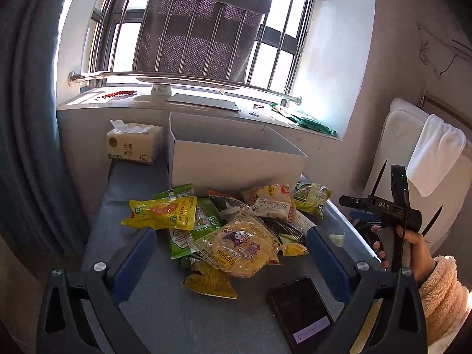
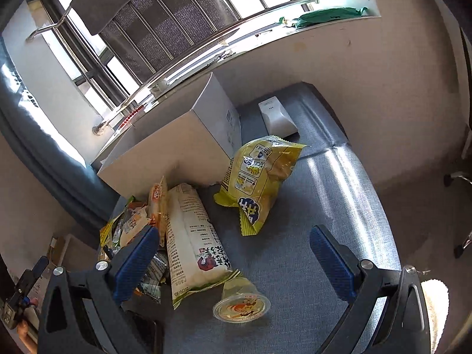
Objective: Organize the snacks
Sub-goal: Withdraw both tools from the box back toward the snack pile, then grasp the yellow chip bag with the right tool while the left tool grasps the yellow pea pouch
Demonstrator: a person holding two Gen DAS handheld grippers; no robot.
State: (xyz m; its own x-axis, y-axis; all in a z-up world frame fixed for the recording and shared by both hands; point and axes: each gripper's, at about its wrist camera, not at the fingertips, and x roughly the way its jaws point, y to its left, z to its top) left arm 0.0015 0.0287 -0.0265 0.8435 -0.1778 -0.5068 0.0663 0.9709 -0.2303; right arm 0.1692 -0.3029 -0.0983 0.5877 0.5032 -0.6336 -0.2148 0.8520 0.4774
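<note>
- Your left gripper [image 1: 231, 253] hangs above the near part of the grey table [image 1: 138, 194], its blue fingers [image 1: 134, 262] spread wide with nothing between them.
- Seen along those fingers, the snack pile [image 1: 230, 221] lies on the table in the middle, just on the near side of the white box [image 1: 236, 159].
- The box stands open at the top against the far edge of the table, under the window sill [image 1: 118, 103]; you cannot see into it from here.
- A round yellow cake pack [image 1: 239, 244] tops the near side of the pile, and a yellow bag [image 1: 162, 211] lies at its left.
- A tissue pack [image 1: 132, 143] sits on the far left, just beside the box.
- A dark phone [image 1: 301, 309] lies flat near the right finger, close to the table's near edge.
- Your right hand [image 1: 413, 250], in a fluffy sleeve [image 1: 445, 298], grips its tool's handle off the right side of the table, held upright.
- Your right gripper [image 2: 233, 262] is also wide apart and empty, tilted over the right part of the table.
- In its view a long white bag [image 2: 191, 236] lies between the fingers, with a small jelly cup [image 2: 240, 303] on its side touching the near end.
- A yellow chip bag [image 2: 256, 183] leans near the box's right corner.
- A small white device [image 2: 277, 118] rests farther off, beside the box.
</note>
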